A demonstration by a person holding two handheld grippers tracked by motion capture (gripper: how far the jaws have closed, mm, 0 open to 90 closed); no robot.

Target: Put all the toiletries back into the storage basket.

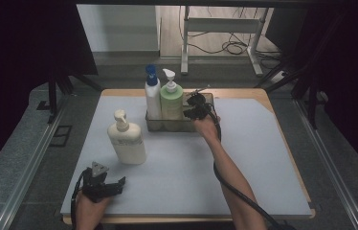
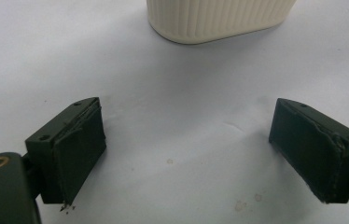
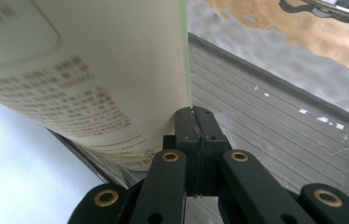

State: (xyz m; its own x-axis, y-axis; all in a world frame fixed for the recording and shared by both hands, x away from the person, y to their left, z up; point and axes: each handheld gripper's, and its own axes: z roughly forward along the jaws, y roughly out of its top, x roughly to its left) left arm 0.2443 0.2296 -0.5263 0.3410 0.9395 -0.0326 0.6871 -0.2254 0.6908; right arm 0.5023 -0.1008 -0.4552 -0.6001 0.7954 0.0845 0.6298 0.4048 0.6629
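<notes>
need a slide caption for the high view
Right hand-held gripper shut at the clear tray holding two pump bottles; cream bottle stands outside, near the left hand-held gripper.

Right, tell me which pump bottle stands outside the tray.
The cream pump bottle. It stands alone on the mat, nearest the left tongs. The blue-pump bottle and the green bottle both stand inside the clear tray.

The high view looks forward and down over the whole table (image 1: 263, 158), while each gripper view sits close and low, sharing with it the cream bottle (image 2: 214, 18) and green bottle (image 3: 79, 70).
</notes>
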